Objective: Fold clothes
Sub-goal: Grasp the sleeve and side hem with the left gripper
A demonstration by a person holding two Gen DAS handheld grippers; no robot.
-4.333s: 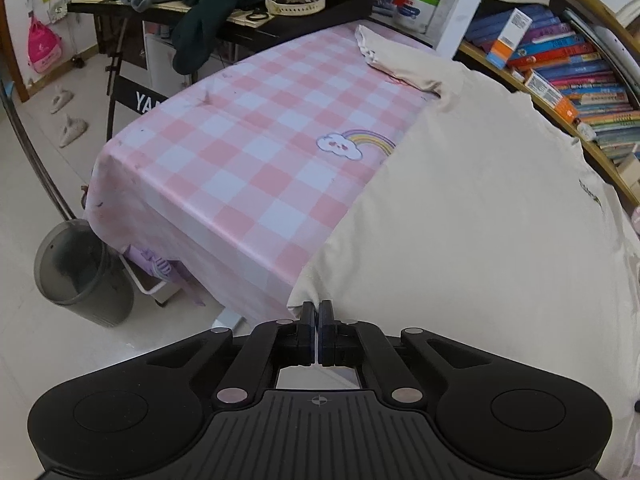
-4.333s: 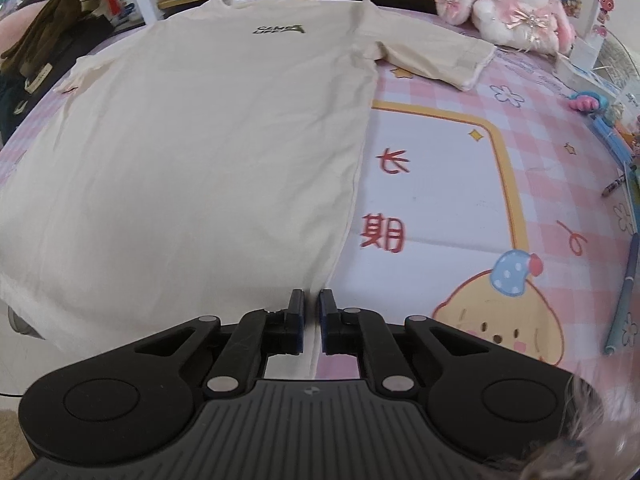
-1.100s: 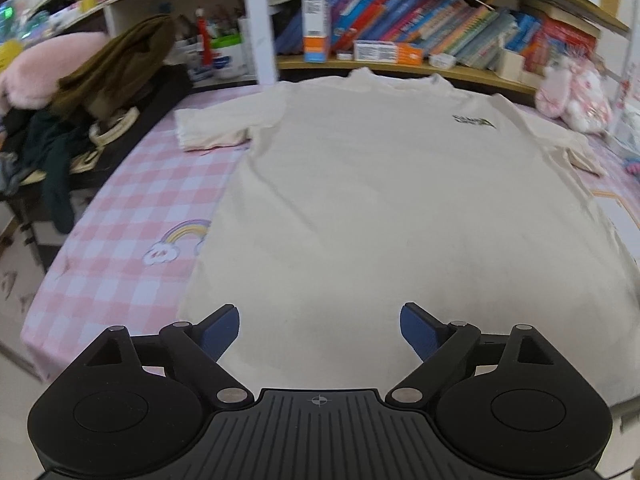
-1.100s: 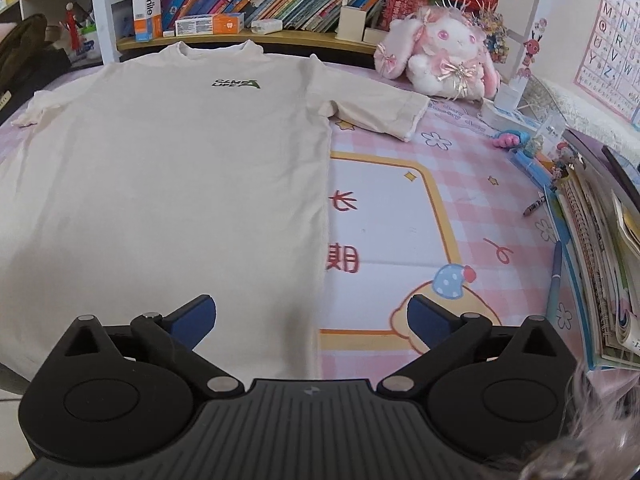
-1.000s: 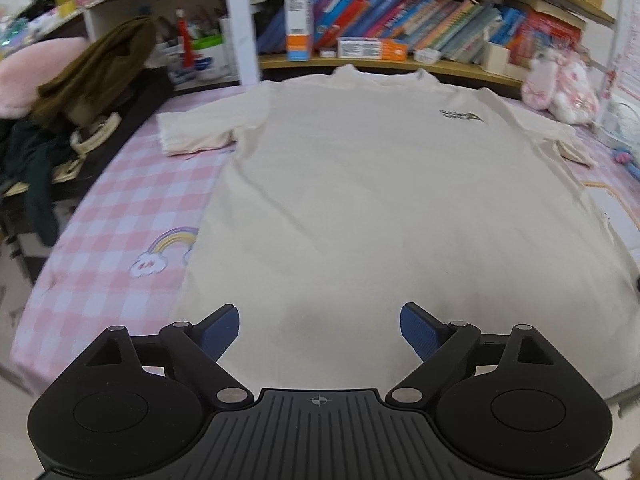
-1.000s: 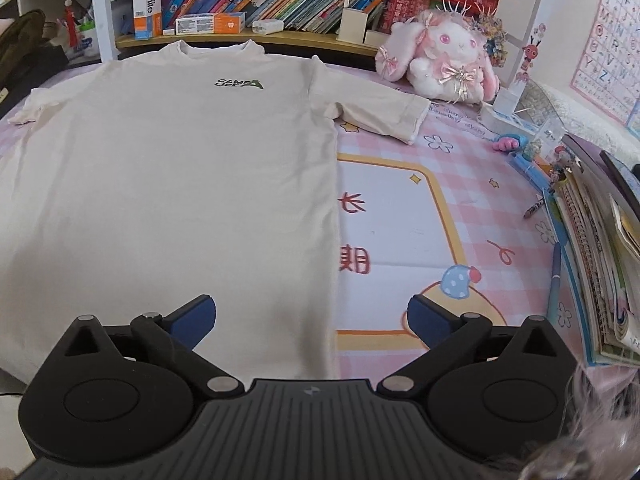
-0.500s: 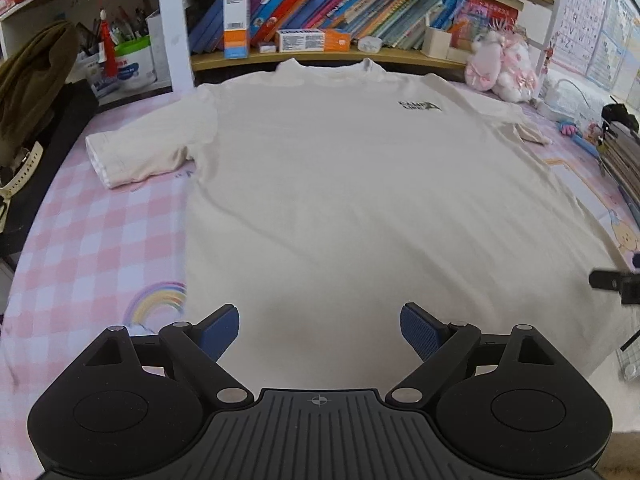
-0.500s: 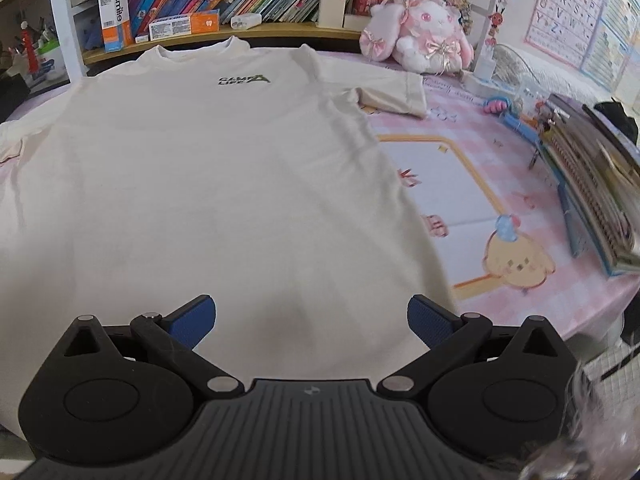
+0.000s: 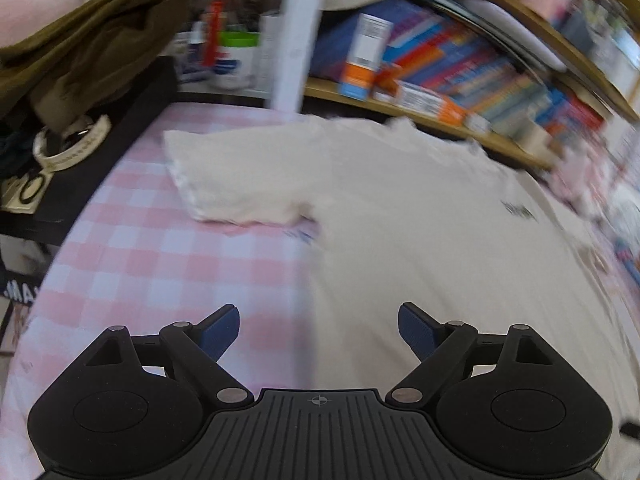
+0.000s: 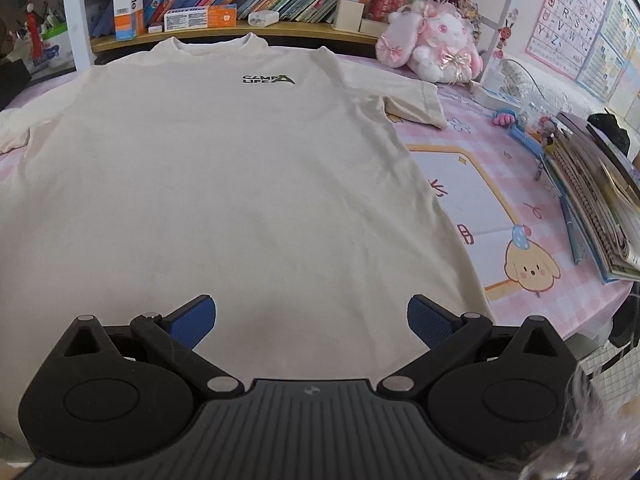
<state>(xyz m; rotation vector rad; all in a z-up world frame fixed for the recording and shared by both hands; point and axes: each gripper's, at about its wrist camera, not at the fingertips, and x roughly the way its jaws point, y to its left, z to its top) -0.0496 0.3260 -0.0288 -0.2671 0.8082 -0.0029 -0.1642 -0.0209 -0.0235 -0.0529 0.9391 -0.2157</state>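
A white tub (image 9: 236, 62) holding pens is seen on the shelf. "CAMP LIFE" is printed on the T-shirt (image 10: 224, 184). Left gripper (image 9: 319, 327) and right gripper (image 10: 311, 316) are held apart, empty.

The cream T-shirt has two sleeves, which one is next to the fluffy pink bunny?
The sleeve on the right side of the cream T-shirt; the pink plush bunny sits just beyond it, the other sleeve lies far left.
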